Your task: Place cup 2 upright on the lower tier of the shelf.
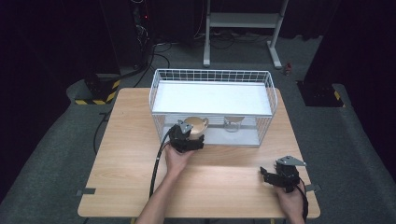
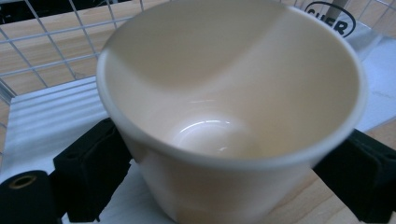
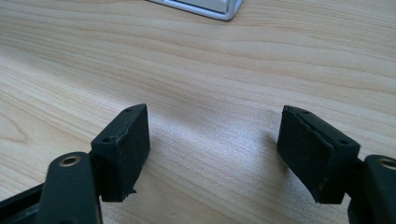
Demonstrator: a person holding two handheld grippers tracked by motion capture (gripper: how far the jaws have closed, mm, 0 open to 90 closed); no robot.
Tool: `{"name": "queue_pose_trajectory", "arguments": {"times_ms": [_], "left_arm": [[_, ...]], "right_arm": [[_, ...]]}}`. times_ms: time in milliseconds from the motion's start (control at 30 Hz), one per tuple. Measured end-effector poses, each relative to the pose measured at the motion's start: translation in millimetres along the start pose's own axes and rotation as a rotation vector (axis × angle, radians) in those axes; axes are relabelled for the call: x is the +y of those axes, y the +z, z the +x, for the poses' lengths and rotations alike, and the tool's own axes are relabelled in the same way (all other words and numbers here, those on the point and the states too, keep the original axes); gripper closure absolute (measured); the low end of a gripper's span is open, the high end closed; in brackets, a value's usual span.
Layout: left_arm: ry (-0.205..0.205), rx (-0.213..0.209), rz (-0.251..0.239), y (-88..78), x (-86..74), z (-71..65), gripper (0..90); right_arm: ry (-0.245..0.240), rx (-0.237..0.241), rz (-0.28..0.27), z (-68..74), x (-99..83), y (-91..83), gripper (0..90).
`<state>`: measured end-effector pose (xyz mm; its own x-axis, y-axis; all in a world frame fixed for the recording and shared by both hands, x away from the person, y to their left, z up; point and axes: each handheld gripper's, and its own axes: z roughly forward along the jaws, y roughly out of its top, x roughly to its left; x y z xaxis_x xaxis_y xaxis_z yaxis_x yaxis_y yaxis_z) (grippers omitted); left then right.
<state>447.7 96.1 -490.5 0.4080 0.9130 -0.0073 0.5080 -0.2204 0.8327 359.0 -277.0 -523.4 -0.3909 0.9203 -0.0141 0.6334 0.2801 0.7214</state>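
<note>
- The left hand [image 1: 176,158] came in from the near edge of the table [image 1: 130,149] and held the left gripper [image 1: 189,137] up to the open front of the basket [image 1: 212,74].
- That gripper was clamped on the cup [image 2: 224,93]: in the left gripper view its black pads [image 2: 93,168] sat against the cup's wall on both sides.
- The cup was at the basket's front edge on the lower level, towards the left, and seemed tipped a little. It was cream and empty inside.
- The step in hand looked like the grip on the cup at the basket's mouth. Whether the cup was going in or coming out, I could not tell.
- The next move would call for a firm hold and a level path under the white upper shelf, clear of the wires.
- The basket held the cup and, to its right and apart from it, a clear glass [image 1: 232,123]. The glass looked empty, though it was too small to be sure.
- The right gripper [image 3: 215,154] rested low over bare wood near the table's right corner, well apart from the basket, its jaws apart with nothing between them.
</note>
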Motion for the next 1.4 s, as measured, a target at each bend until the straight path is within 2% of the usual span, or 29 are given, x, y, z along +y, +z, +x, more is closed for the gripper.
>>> {"name": "queue_pose_trajectory", "arguments": {"times_ms": [467, 700, 800, 933, 1067, 1200, 1300, 1367, 1400], "left_arm": [[0.002, 0.005, 0.017, -3.1, -13.9, -0.3, 12.2], [-0.013, 0.005, 0.040, -0.3, -16.2, -0.3, 12.8], [0.006, 0.013, 0.055, 0.2, -17.2, 0.1, 15.3], [0.007, 0.020, 0.055, 1.6, -17.3, 0.6, 17.8], [0.022, 0.041, 0.076, 4.1, -14.8, 0.4, 21.1], [0.029, 0.060, 0.089, 7.8, -11.8, 0.8, 27.4], [0.028, 0.064, 0.091, 9.2, -10.8, 3.0, 32.2], [0.012, 0.061, 0.086, 11.1, -11.6, 3.5, 34.1], [0.018, 0.061, 0.097, 11.4, -11.8, 4.5, 34.7]], "right_arm": [[-0.002, 0.000, 0.000, -0.1, 0.0, 0.0, 25.4], [-0.002, 0.000, 0.000, -0.1, 0.0, 0.0, 25.4], [-0.002, 0.000, -0.001, -0.1, 0.0, 0.0, 25.3], [0.000, 0.000, 0.000, 0.1, 0.0, 0.0, 25.4], [-0.002, 0.000, 0.000, -0.1, 0.0, 0.0, 25.4], [-0.002, 0.000, 0.000, -0.1, 0.0, 0.0, 25.4], [-0.002, 0.000, 0.000, -0.2, 0.0, 0.0, 25.4], [-0.002, 0.000, 0.000, -0.2, 0.0, 0.0, 25.3], [-0.002, 0.000, 0.000, -0.2, 0.0, 0.0, 25.3]]}}
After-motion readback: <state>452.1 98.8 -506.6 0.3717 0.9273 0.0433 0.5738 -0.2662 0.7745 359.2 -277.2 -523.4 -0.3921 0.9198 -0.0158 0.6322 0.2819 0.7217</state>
